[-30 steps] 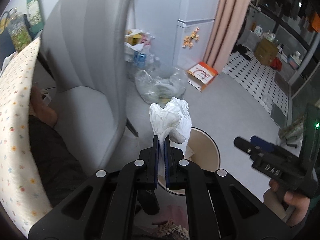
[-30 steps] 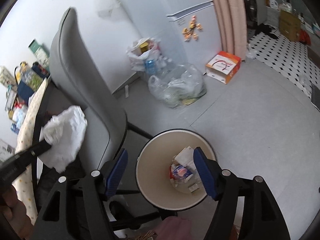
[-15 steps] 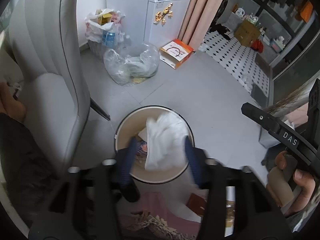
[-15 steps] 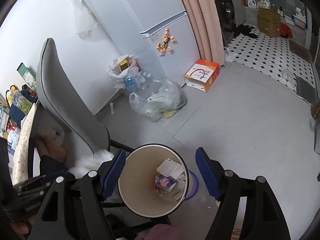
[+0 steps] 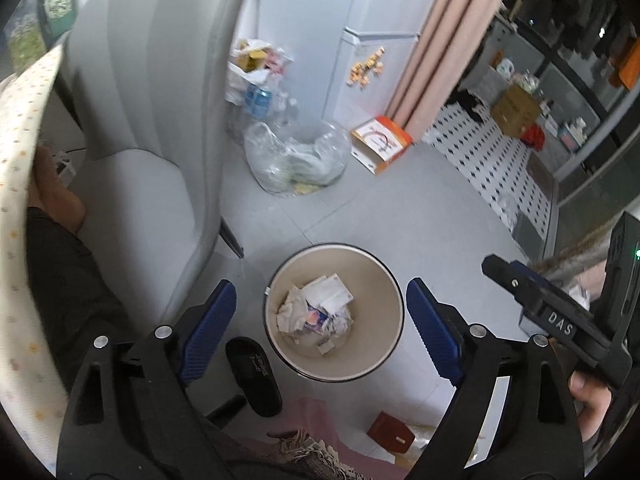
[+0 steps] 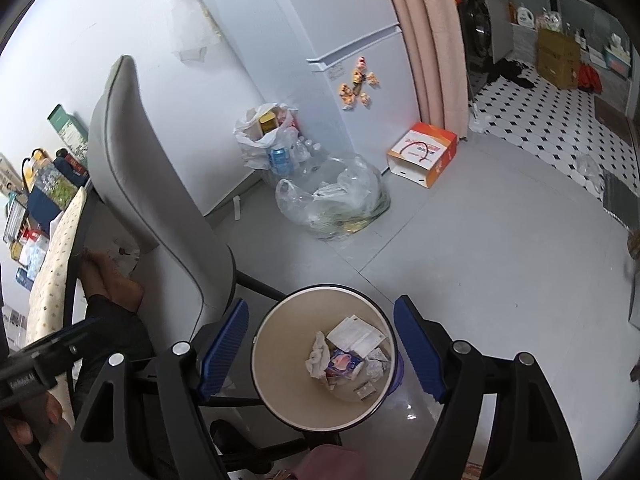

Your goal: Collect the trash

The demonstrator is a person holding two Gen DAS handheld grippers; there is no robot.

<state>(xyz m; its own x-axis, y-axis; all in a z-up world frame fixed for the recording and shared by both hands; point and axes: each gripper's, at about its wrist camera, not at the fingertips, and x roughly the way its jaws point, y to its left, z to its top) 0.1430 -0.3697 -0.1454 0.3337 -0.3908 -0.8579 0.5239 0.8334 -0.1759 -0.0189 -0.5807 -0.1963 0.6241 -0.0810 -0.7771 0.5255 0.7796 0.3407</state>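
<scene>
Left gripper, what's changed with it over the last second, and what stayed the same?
The left gripper was clamped on a crumpled white tissue; its jaws have just been opening, nothing is between them now, and the tissue lies in the trash bin. The right gripper stayed open and empty over the bin; the grey chair did not move.

I look down into the trash bin point(image 5: 394, 312), a round open pail with a dark rim and cream inner wall, upright on the grey floor point(image 5: 420, 216) just beside the chair leg. At its bottom lies the trash point(image 5: 316, 314): crumpled white tissue point(image 6: 319, 354) on the left side, flat white paper sheets point(image 6: 358, 334) toward the far wall, a small colourful wrapper point(image 6: 342, 362) in the middle, and a few small scraps toward the near wall. The heap is loose and covers only the base. The walls above it are bare.
</scene>
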